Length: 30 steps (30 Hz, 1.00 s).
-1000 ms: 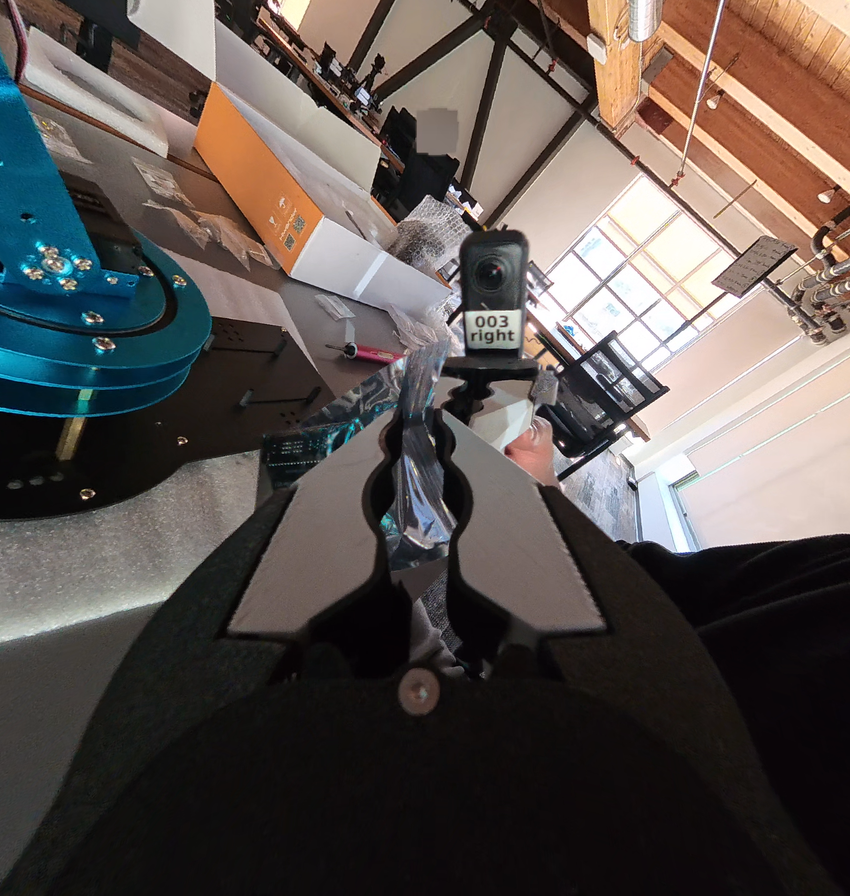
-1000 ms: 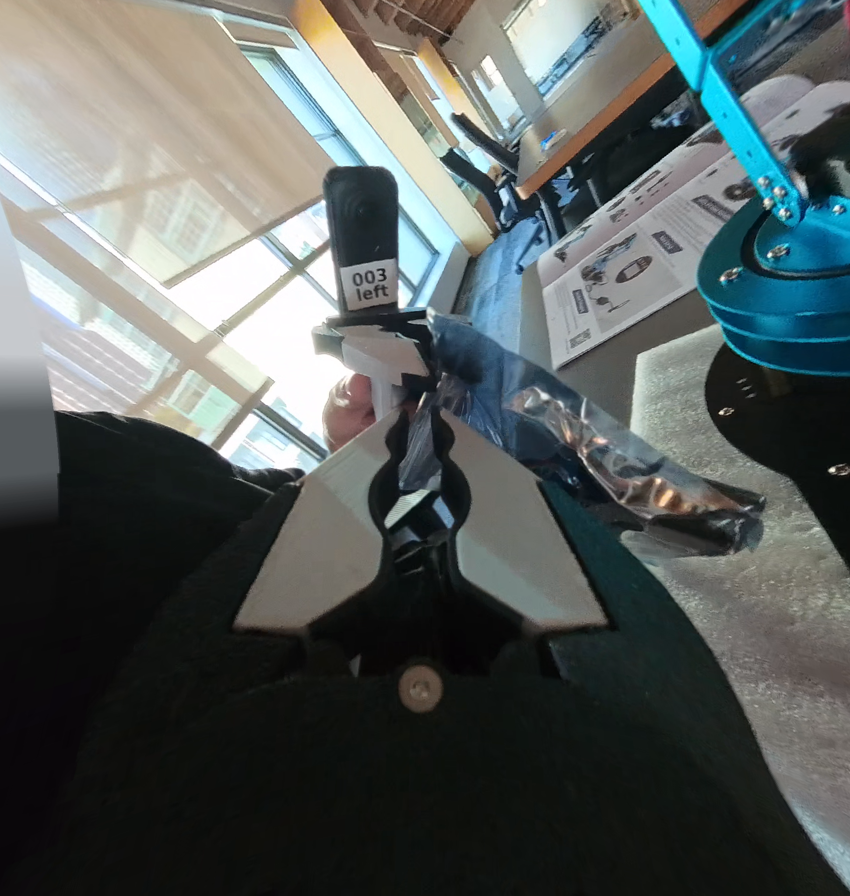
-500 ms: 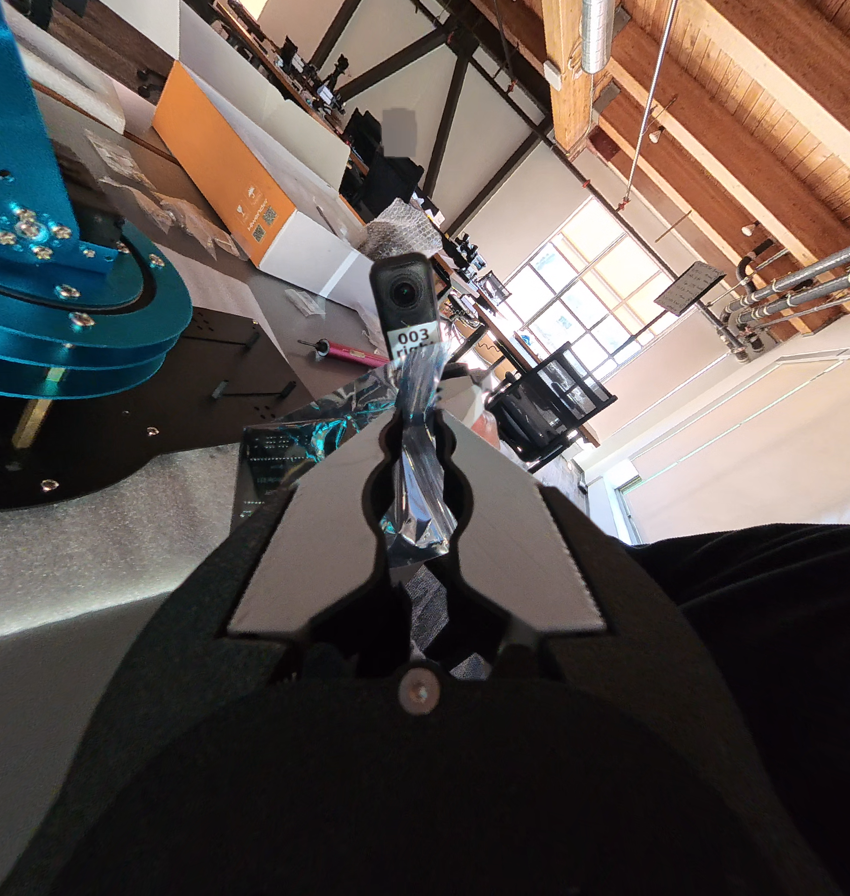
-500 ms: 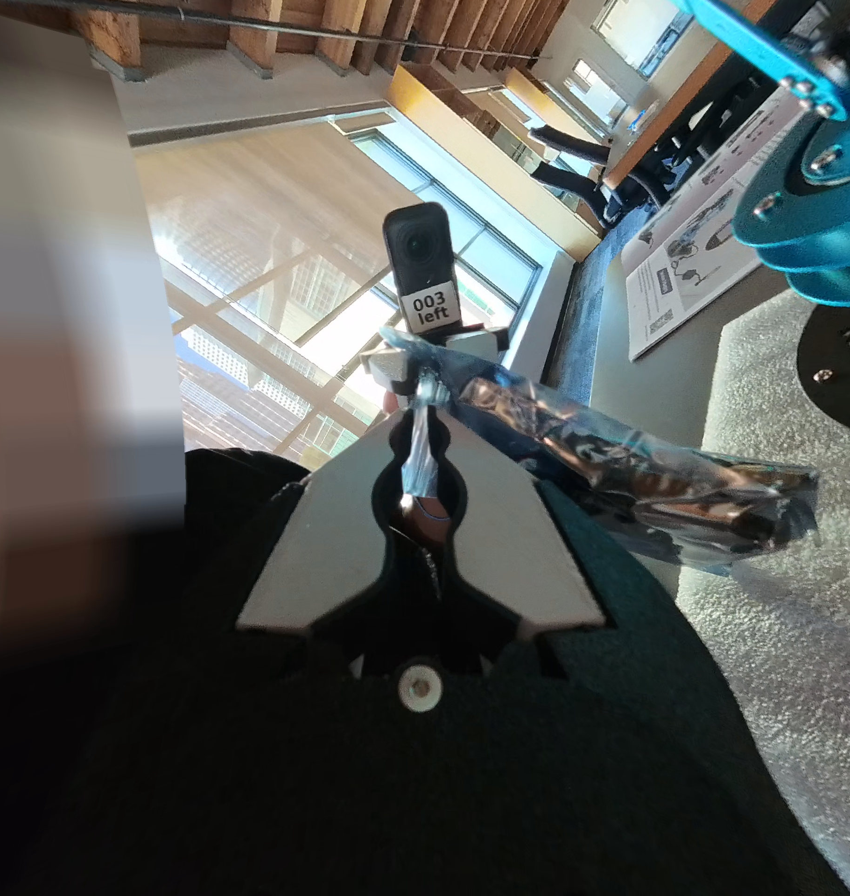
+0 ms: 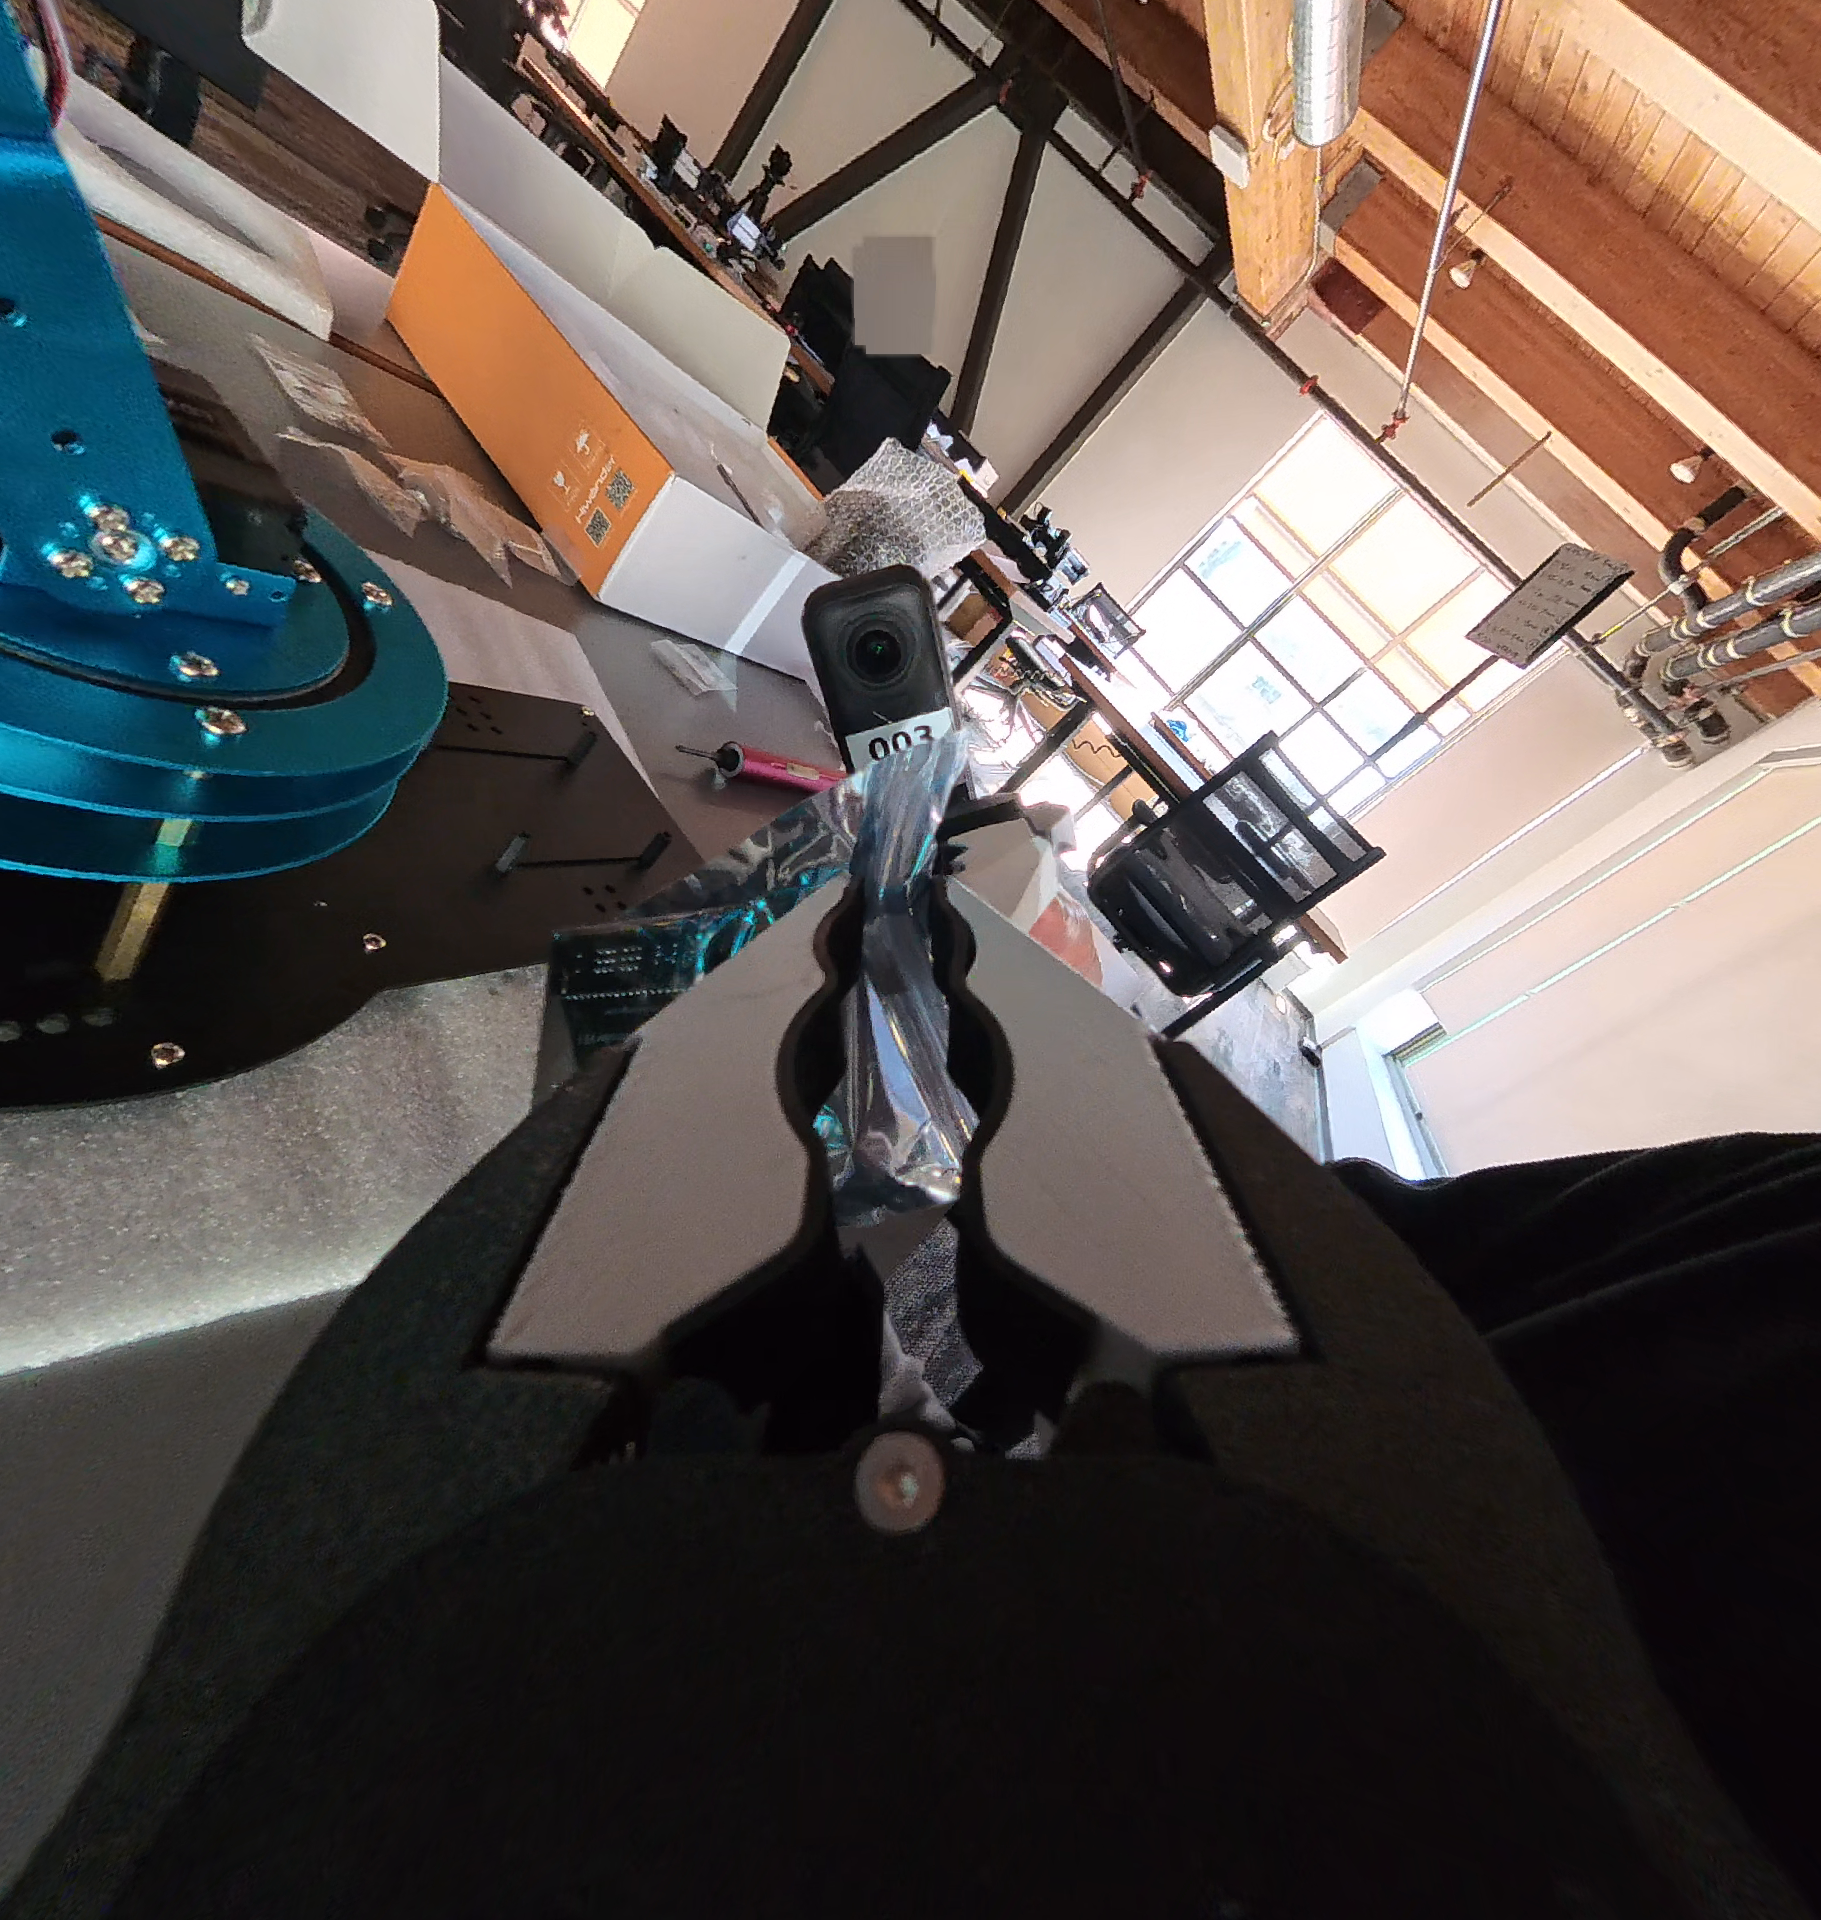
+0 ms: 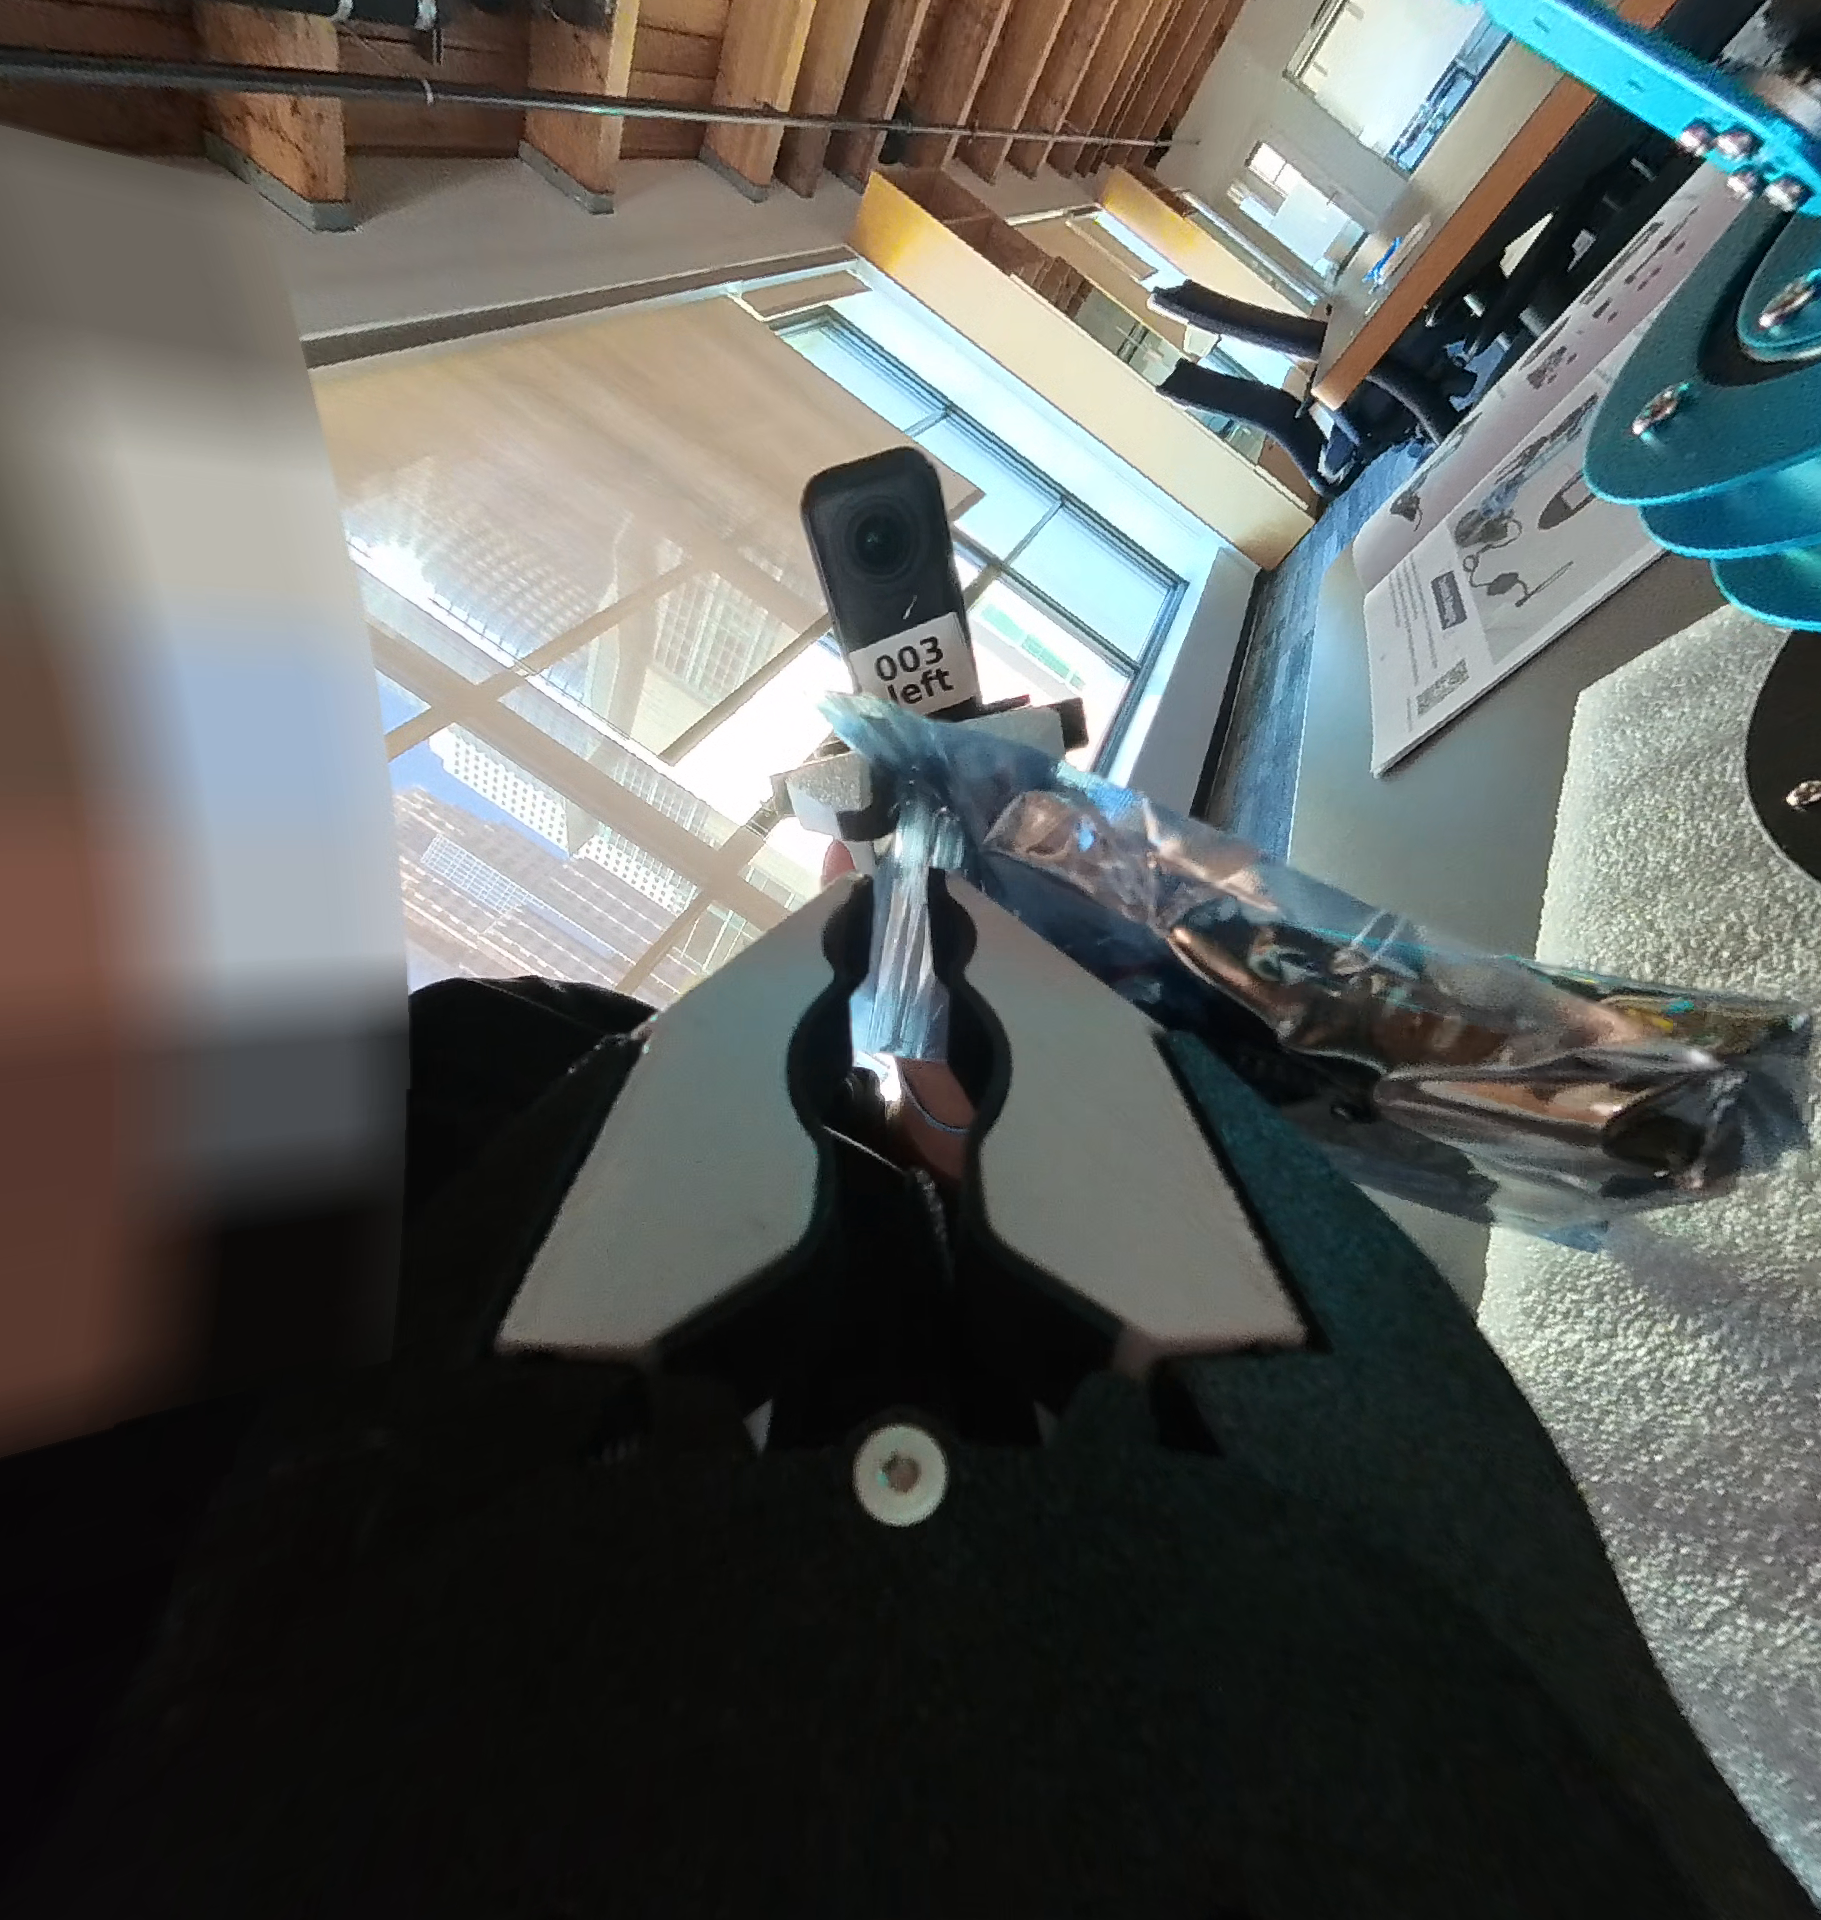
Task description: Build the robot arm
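A shiny silver-blue anti-static bag [image 6: 1405, 997] hangs in the air between the two grippers, above the grey foam sheet [image 6: 1664, 1351]. My left gripper [image 5: 890, 894] is shut on one twisted edge of the bag [image 5: 890, 1039]. My right gripper [image 6: 901, 894] is shut on the opposite edge, and the bag's body trails to its right. The two grippers face each other closely. The right gripper's camera [image 5: 875, 665] shows in the left wrist view, the left gripper's camera [image 6: 885, 571] in the right wrist view. A dark part inside the bag is only dimly visible.
A blue metal robot base [image 5: 158, 675] stands on a black plate [image 5: 262, 935] on the table. An orange and white box [image 5: 573, 416], small parts bags [image 5: 407, 488] and a pink screwdriver [image 5: 771, 767] lie beyond. An open manual [image 6: 1488, 582] lies beside the base. A black sleeve [image 5: 1612, 1403] is at right. The grippers are tip to tip, or close to it.
Both grippers have kept hold of the bag and tilted upward. The bag's edge between them has been pulled and twisted tighter, and the bag's body now swings out to the right.
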{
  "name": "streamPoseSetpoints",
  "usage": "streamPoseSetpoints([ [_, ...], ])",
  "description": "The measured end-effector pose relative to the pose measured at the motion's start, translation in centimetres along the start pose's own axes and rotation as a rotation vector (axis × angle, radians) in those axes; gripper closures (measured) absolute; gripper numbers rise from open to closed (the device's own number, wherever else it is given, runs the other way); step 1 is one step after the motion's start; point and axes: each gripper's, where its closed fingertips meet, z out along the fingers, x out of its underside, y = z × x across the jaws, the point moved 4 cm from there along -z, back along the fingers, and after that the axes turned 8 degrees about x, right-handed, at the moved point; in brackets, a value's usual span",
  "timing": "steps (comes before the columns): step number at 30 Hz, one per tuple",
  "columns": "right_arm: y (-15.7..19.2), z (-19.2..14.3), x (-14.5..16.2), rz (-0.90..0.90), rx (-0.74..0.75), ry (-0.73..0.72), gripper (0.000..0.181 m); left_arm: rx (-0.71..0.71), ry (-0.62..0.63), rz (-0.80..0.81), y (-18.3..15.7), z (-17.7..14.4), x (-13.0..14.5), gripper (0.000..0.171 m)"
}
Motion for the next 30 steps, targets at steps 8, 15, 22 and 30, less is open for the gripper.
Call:
streamPoseSetpoints([
  [8, 0.3, -0.5, -0.4, -0.010, 0.009, -0.023, 0.174, -0.026, -0.002, 0.023, 0.0, 0.4, 0.1, 0.162],
  [15, 0.3, -0.6, -0.3, -0.050, 0.057, -0.026, 0.181, -0.067, -0.014, 0.047, -0.1, 0.9, 0.2, 0.163],
  [22, 0.6, -0.6, -0.6, -0.162, 0.145, -0.070, 0.181, -0.065, -0.043, 0.021, 0.1, 1.0, 0.0, 0.159],
  [30, -0.1, -0.9, -0.9, -0.146, 0.155, -0.102, 0.181, -0.019, 0.020, 0.155, -1.1, 0.5, 0.6, 0.144],
])
